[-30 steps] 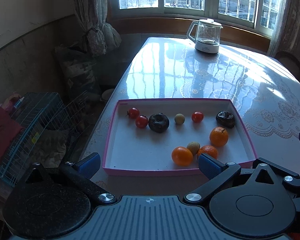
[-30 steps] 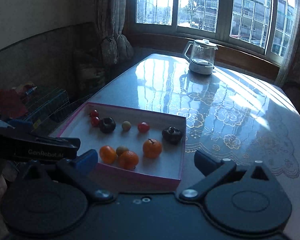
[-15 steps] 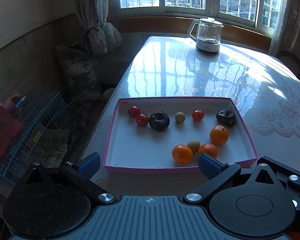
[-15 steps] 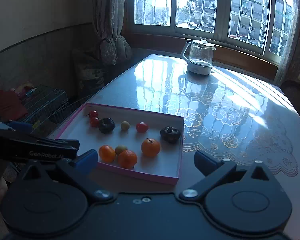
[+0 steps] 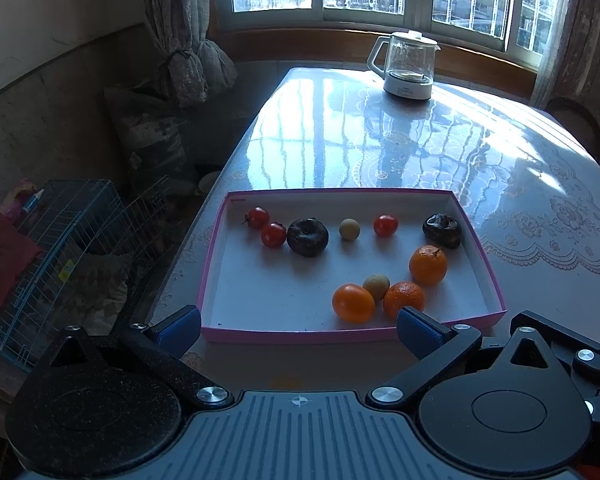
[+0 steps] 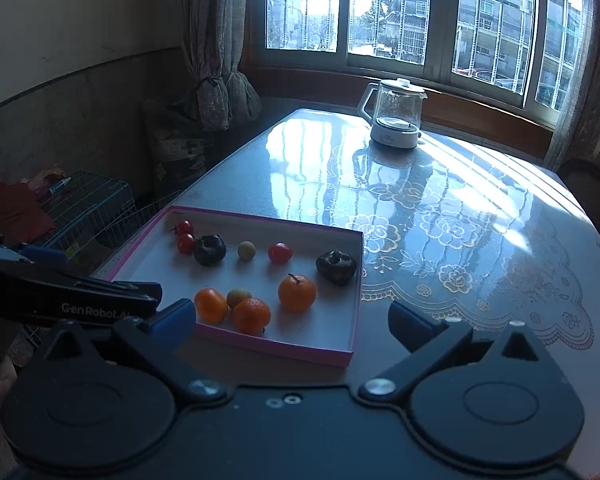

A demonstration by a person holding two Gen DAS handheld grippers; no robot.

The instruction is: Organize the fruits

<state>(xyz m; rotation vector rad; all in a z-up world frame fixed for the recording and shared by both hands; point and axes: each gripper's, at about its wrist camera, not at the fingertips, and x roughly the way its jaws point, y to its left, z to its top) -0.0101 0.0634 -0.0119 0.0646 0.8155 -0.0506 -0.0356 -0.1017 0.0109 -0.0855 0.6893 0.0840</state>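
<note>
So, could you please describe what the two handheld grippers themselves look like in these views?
Both are black plastic. The left gripper has two angled fingers with ribbed blue pads, silver screws at the pivots, round speckled black discs and a grey ribbed centre plate. The right gripper matches, with blue pads. The left one's side reads "GenRobot.AI" in the right wrist view.

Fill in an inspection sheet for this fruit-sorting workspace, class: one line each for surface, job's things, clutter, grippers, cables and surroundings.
Surface: glossy table with lace-patterned cover, sunlit.
Job's things: pink-rimmed tray near the table's front edge holds three oranges, three red tomatoes, two dark fruits and two small pale round fruits.
Clutter: glass kettle at the far end.
Grippers: left gripper and right gripper both open, empty, short of the tray.
Cables: nothing seen.
Surroundings: windows, tied curtain, wire cage on the floor to the left.
</note>
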